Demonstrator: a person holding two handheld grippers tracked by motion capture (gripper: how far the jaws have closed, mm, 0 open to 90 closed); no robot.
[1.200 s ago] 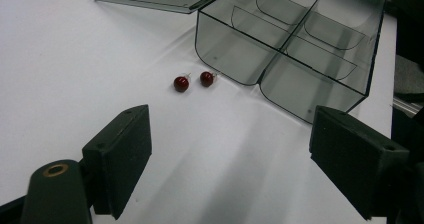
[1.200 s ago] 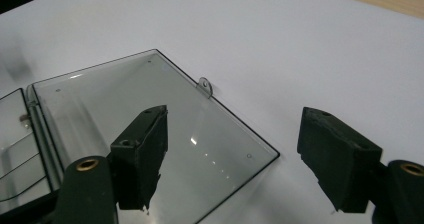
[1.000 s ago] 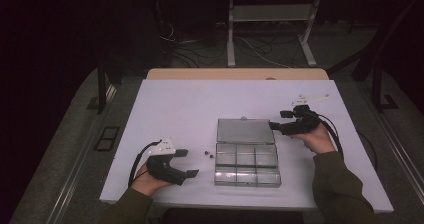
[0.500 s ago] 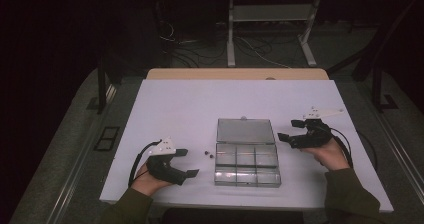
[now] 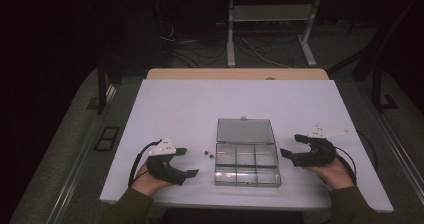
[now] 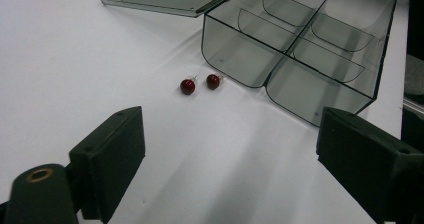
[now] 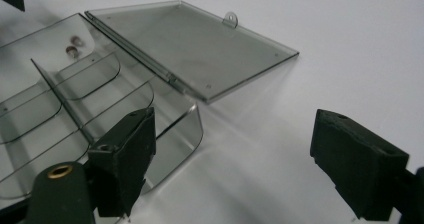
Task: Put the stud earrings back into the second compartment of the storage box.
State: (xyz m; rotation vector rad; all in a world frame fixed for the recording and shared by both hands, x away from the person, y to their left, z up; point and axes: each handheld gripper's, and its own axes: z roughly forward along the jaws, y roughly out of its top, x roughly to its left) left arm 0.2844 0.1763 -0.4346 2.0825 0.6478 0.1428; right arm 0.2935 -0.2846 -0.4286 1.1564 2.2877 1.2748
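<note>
Smoky clear plastic makes up the box (image 5: 247, 163) lying near the front edge of the white surface (image 5: 190, 109), with its hinged lid (image 5: 245, 130) folded flat open on the far side. Thin walls split the box into six compartments, three by two, and all of them look bare. Two small dark red beads (image 6: 200, 83) sit on the surface just beside the box's left wall, outside it, side by side and almost touching each other. In the high view they are only two dark specks (image 5: 207, 154), while the left gripper view shows their red colour and a short metal pin on each. The right gripper view sees them dimly through the tinted walls (image 7: 74, 47), and it alone shows the small clasp tab (image 7: 230, 19) on the lid's free edge. The left hand-held gripper (image 5: 184, 162) rests left of the beads with its jaws spread wide and nothing between them; they have just been widening further. The right hand-held gripper (image 5: 294, 146) sits just right of the box, jaws likewise wide apart and holding nothing.
</note>
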